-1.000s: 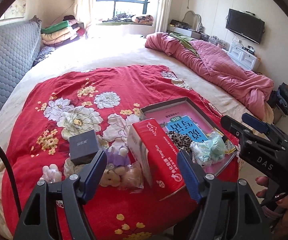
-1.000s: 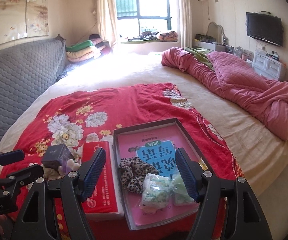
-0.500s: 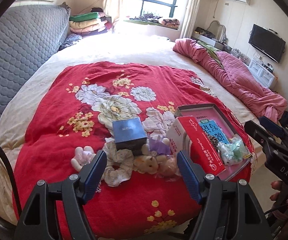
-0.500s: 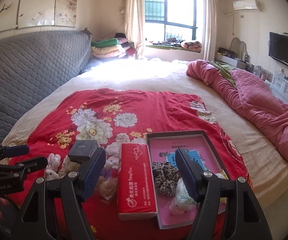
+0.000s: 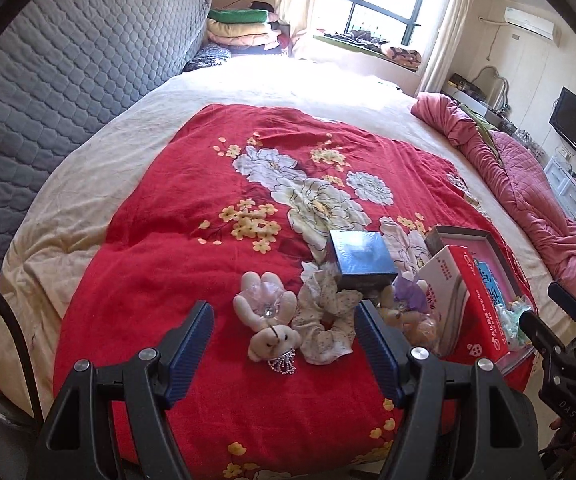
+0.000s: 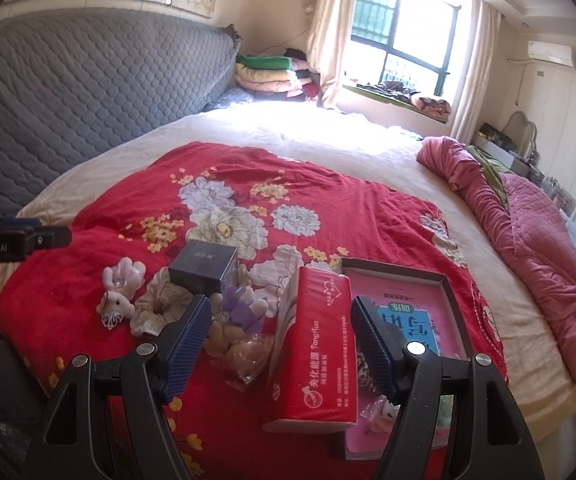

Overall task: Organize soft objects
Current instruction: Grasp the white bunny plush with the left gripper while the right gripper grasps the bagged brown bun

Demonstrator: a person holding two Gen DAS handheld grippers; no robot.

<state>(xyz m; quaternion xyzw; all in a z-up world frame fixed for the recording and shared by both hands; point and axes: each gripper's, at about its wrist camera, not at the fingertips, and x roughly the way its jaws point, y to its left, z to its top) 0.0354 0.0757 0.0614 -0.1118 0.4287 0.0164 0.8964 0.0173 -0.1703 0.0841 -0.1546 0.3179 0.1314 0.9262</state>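
Observation:
On the red floral blanket (image 5: pixel 192 208) lie a cream plush bear with a tiara (image 5: pixel 266 320), a floral scrunchie (image 5: pixel 324 320), a plush bear in a purple dress (image 5: pixel 406 304) and a red tissue pack (image 5: pixel 460 300). My left gripper (image 5: pixel 283 312) hangs open over the near edge of the bed, framing the cream bear and scrunchie without touching them. My right gripper (image 6: pixel 281 302) is open and empty, with the tissue pack (image 6: pixel 314 352) and purple-dressed bear (image 6: pixel 240 312) seen between its fingers. A leopard scrunchie (image 6: pixel 368 364) lies in the tray, partly hidden by a finger.
A dark blue box (image 5: pixel 362 258) stands behind the toys. A dark-rimmed tray (image 6: pixel 448 288) holding a pink book sits at the right, near the bed's edge. A crumpled pink quilt (image 6: pixel 528 220) lies far right, a grey padded headboard (image 6: pixel 88 92) at the left.
Both grippers swung left along the bed's near edge and rolled. The left one went from framing the tissue pack to the cream bear and scrunchie. The right one went from the tray to the tissue pack.

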